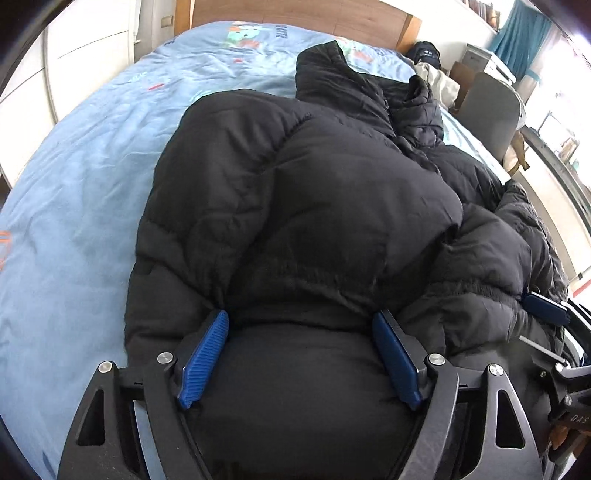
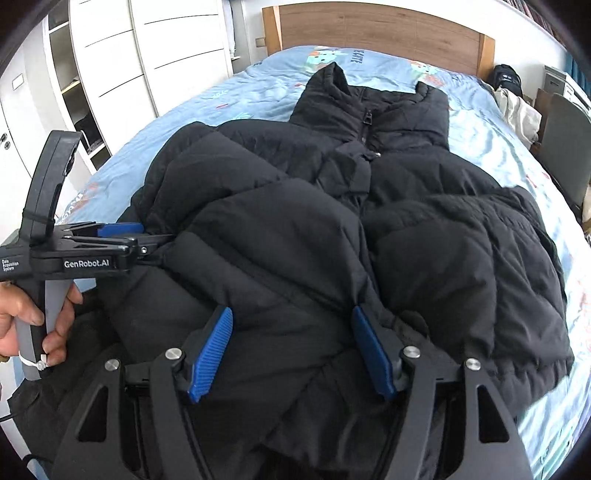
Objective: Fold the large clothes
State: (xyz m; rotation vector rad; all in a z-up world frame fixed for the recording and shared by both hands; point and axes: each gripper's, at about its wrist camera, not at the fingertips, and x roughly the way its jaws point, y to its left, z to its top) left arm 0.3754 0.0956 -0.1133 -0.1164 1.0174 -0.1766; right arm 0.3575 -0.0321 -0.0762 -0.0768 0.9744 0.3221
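A large black puffer jacket (image 1: pixel 303 206) lies on the blue bedsheet (image 1: pixel 81 177), collar toward the headboard; it also shows in the right wrist view (image 2: pixel 424 240), zipped, sleeves folded over the front. My left gripper (image 1: pixel 301 325) is open, its blue pads either side of a bulge of the jacket's lower hem. My right gripper (image 2: pixel 293 321) is open too, jaws straddling jacket fabric near the hem. The left gripper shows from the side in the right wrist view (image 2: pixel 122 236). A right pad (image 1: pixel 546 308) shows at the left view's right edge.
A wooden headboard (image 2: pixel 376 33) stands at the far end of the bed. White wardrobes (image 2: pixel 118 66) line the left side. A grey chair (image 1: pixel 491 114) and a dark bag (image 2: pixel 508 79) are at the bed's right. A hand (image 2: pixel 22 325) holds the left gripper's handle.
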